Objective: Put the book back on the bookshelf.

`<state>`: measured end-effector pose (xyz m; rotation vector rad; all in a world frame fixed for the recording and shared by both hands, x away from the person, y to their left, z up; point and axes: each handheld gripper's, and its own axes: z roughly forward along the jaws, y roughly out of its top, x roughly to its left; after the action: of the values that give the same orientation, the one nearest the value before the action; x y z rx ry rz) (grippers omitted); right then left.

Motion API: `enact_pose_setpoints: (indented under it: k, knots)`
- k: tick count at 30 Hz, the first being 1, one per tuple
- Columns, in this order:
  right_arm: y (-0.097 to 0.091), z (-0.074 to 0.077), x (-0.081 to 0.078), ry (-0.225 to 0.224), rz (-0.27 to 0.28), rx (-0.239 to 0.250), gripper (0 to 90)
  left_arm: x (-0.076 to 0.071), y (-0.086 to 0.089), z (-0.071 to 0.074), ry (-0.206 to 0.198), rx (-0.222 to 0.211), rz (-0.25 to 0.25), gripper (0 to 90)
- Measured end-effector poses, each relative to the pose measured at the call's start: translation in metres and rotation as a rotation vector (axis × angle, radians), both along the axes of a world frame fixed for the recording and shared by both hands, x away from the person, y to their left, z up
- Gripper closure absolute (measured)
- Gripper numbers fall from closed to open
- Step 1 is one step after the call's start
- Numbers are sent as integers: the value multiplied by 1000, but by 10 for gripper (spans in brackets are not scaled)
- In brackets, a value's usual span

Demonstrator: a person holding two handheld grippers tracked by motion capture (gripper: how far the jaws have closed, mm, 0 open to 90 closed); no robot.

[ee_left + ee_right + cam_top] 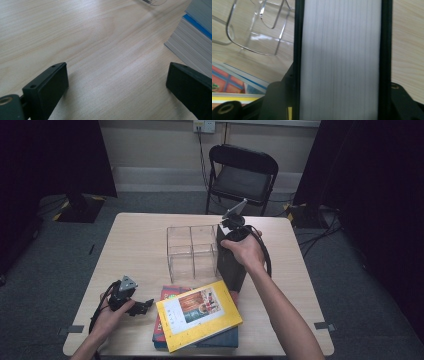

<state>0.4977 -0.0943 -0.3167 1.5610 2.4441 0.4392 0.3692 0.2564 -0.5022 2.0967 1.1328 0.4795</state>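
A thick book with black covers (231, 266) stands upright on the table (135, 245), right beside a clear acrylic divider box (192, 250). My right gripper (231, 241) comes down on the book's top and is shut on it. In the right gripper view the white page block (340, 55) sits between the two jaws of the right gripper (340, 102), with the clear box (259, 30) to its left. My left gripper (142, 306) rests open on the table at the front left. Its jaws stand wide apart over bare wood in the left gripper view (117, 82).
A yellow-covered book (199, 314) lies on top of a stack of books (192, 42) at the table's front edge, between my two arms. A black folding chair (242, 175) stands behind the table. Dark curtains hang at both sides.
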Motion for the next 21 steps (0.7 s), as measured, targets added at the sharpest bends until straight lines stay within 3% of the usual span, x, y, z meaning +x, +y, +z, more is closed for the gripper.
enact_pose_setpoints:
  k: [4, 9, 13, 21]
  knots:
    - [4, 0, 0, 2, 16, -38, 506, 0, 0, 0, 1, -1, 0, 39]
    - [4, 1, 2, 14, -15, -28, 526, 0, 0, 0, 0, 0, 0, 39]
    - [8, 2, 0, -1, -5, -45, 532, 0, 0, 0, 2, -1, -2, 38]
    - [6, 10, 2, -19, -29, -13, 534, 0, 0, 0, 1, -2, -1, 37]
